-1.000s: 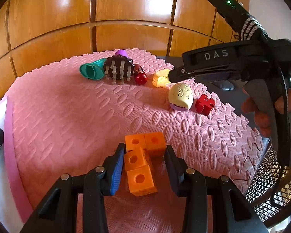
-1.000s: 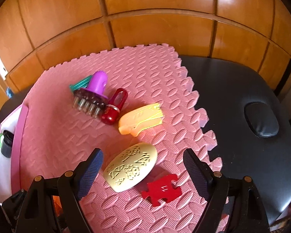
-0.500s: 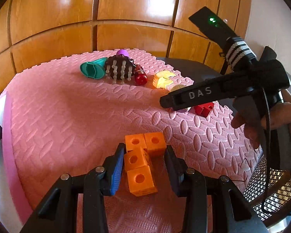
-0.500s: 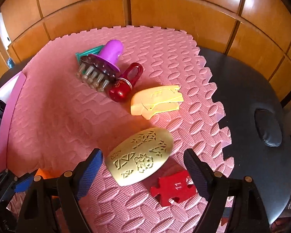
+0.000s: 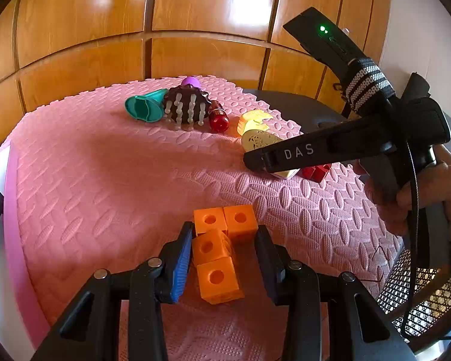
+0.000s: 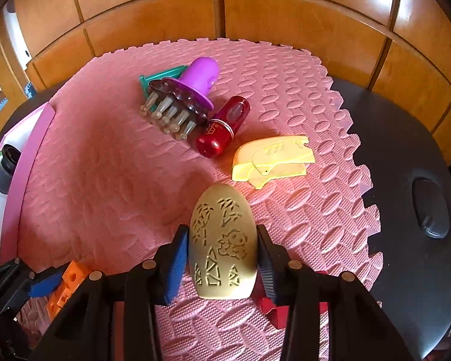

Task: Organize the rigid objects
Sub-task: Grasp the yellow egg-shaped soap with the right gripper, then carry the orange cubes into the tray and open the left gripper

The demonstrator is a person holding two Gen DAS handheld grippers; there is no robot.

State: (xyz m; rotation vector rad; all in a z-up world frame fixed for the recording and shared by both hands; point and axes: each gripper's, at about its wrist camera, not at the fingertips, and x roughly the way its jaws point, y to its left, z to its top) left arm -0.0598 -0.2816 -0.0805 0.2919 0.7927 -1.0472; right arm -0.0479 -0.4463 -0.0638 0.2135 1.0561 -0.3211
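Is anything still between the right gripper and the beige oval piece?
Nothing visible. The right gripper has just closed, and its pads sit against both sides of the beige oval piece on the mat. The red puzzle piece lies under the right finger, outside the grip.

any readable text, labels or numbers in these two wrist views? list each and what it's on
"DAS": white letters on the side of the right gripper, seen from the left wrist view.
Gold crest on the red capsule: too small to read.
Engraved marks on the cream oval piece: pictures and shapes, no words.
Raised marks on the yellow piece: not legible.
Red puzzle piece: mostly hidden, nothing readable.
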